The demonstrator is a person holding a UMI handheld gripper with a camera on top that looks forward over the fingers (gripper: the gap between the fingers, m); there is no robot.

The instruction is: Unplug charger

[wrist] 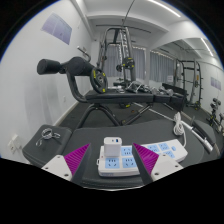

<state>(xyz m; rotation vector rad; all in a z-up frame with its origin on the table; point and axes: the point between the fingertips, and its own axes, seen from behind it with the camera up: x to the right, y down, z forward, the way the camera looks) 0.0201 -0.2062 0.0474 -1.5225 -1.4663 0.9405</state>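
1. The tool (113, 163), its pink-padded fingers apart, hovers over a white rectangular power strip (113, 160) lying between them on the dark tabletop (70, 135).
2. A small white charger (113, 142) sits plugged in at the strip's far end.
3. Black gym equipment (110, 70) stands beyond the tabletop's far edge.

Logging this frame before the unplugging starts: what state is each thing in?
Power strip: lying flat between the claw's fingers, not gripped.
Charger: plugged into the power strip's far end.
White cable: loose on the table.
Claw: open.
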